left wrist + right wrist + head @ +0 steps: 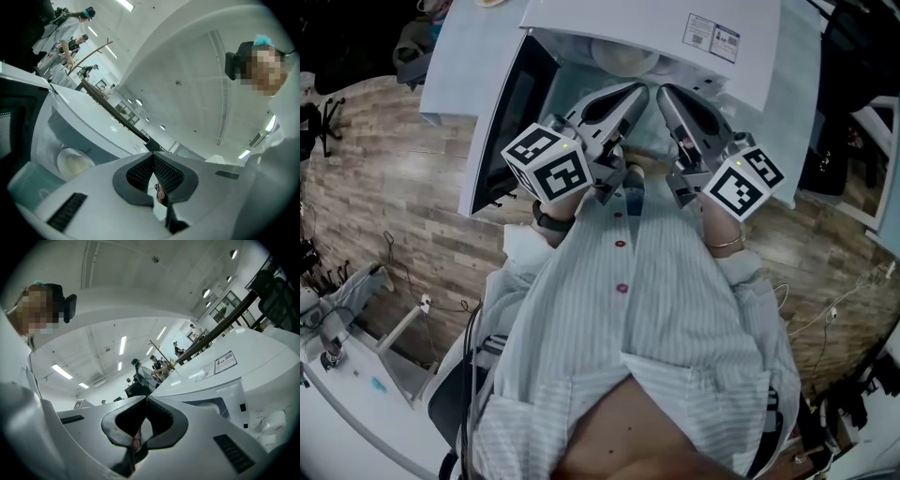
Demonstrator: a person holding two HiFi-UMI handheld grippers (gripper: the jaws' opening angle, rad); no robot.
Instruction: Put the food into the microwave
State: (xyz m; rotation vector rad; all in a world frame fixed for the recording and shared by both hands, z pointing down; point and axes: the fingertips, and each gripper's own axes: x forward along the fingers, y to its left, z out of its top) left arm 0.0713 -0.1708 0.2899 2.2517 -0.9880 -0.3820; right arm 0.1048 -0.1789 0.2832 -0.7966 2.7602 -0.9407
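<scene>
The food point(623, 58), a pale round dish, sits inside the open microwave point(656, 23) at the top centre of the head view, and at lower left in the left gripper view point(74, 162). The microwave door point(511, 112) stands open towards the upper left. Just below the opening, the left gripper point(633, 94) and the right gripper point(666, 94) point at it side by side. Both are clenched, jaws together on nothing.

Bright, even light falls from ceiling strip lamps point(123, 345) above the microwave point(609, 23), leaving glare on its white top and dimmer shade inside its cavity; both gripper views bow hard and darken at the rims.
</scene>
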